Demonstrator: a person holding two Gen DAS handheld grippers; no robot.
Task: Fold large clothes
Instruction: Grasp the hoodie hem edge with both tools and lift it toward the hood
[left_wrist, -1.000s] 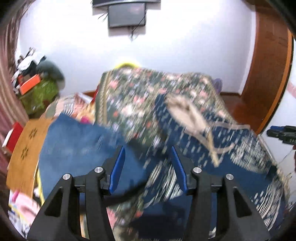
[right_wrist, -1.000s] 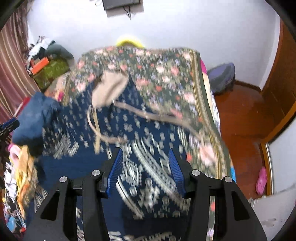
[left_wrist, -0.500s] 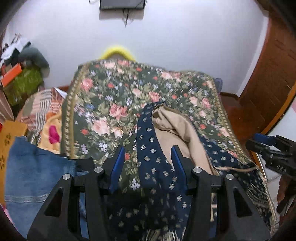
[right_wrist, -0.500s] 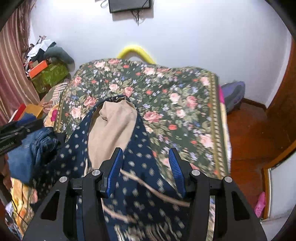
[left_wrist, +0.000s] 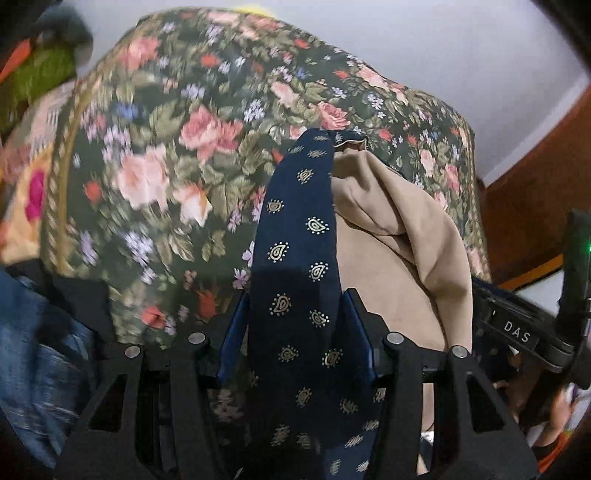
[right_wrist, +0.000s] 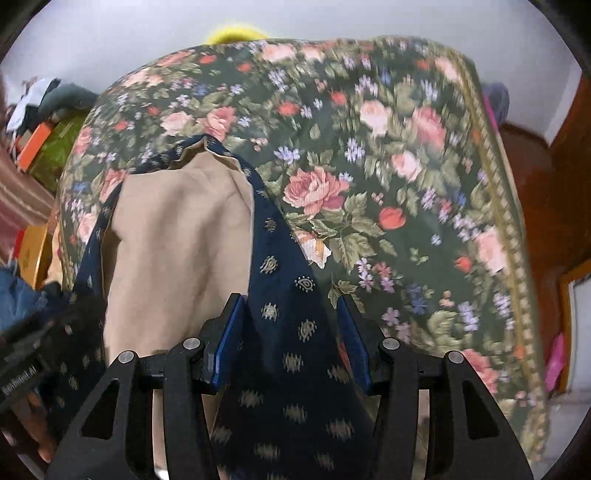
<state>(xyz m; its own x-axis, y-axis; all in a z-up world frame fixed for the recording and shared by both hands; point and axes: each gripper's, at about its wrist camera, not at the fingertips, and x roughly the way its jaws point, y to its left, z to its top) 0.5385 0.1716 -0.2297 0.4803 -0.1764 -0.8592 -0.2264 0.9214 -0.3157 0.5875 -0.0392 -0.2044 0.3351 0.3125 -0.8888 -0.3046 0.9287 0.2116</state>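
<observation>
Left wrist view shows the left gripper (left_wrist: 295, 332) at lower centre, its blue fingers (left_wrist: 232, 332) spread apart with a band of the navy patterned garment (left_wrist: 295, 240) running up between them toward mid-frame. The garment's tan lining (left_wrist: 399, 236) bulges to the right, over the floral bedspread (left_wrist: 155, 155). Right wrist view has the right gripper (right_wrist: 291, 339) likewise parted at lower centre, navy cloth lying between its fingers, lining at centre left. Whether either pinches cloth is unclear.

Both wrist views close, facing floral bedspread (left_wrist: 155, 155) (right_wrist: 388, 177).
</observation>
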